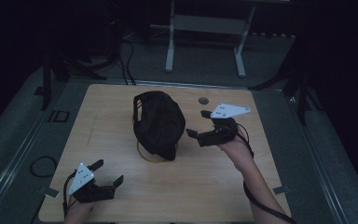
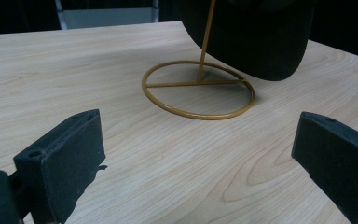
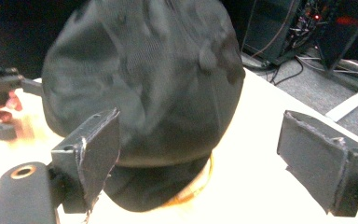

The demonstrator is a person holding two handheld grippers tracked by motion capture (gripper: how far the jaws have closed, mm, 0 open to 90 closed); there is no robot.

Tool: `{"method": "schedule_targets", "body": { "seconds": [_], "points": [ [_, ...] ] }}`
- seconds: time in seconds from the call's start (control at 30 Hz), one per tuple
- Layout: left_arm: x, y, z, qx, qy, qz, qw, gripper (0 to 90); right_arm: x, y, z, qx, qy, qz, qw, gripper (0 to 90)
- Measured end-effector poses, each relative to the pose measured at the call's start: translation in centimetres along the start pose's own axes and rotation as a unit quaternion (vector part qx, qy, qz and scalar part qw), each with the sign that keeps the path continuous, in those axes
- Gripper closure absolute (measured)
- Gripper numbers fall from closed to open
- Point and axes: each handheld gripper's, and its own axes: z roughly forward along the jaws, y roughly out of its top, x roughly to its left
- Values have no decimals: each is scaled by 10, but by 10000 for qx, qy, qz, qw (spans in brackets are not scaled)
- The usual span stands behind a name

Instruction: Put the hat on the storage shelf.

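Cap: a black cap [image 1: 158, 122] sits up on a thin gold wire stand [image 2: 198, 88] near the middle of my wooden table [image 1: 205, 186], its brim hanging toward me.
Stand: a ring base flat on the wood with one upright rod rising into the cap — in my left gripper view the cap's lower edge overhangs the far right part of the ring.
Left gripper: my left gripper [image 1: 107, 173] is low at the near left corner of the table, well apart from the cap; its jaws are spread wide with nothing between them.
Right gripper: my right gripper [image 1: 199, 123] is just beside the cap's right side, jaws pointing at it, spread wide and not touching the fabric as far as I can see.
Right gripper view: the cap [image 3: 142, 93] looms close between and beyond my two black jaws — slightly blurred.
Beyond the table: grey floor, dark cables and a white frame [image 1: 205, 42] stand at the far side.
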Motion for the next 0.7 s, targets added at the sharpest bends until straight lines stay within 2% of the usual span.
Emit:
{"method": "schedule_targets", "body": {
  "seconds": [0.13, 0.27, 0.7],
  "points": [
    [-1, 0, 0, 3, -7, 15, 10000, 29, -2, -12, -3, 24, -34, 47, 10000, 131],
    [0, 0, 0, -4, -3, 3, 10000, 29, -6, -33, -8, 38, -97, 165, 9998, 131],
    [-2, 0, 0, 4, -57, 19, 10000, 29, -8, -73, -11, 201, -123, 401, 9989, 135]
  ]
}}
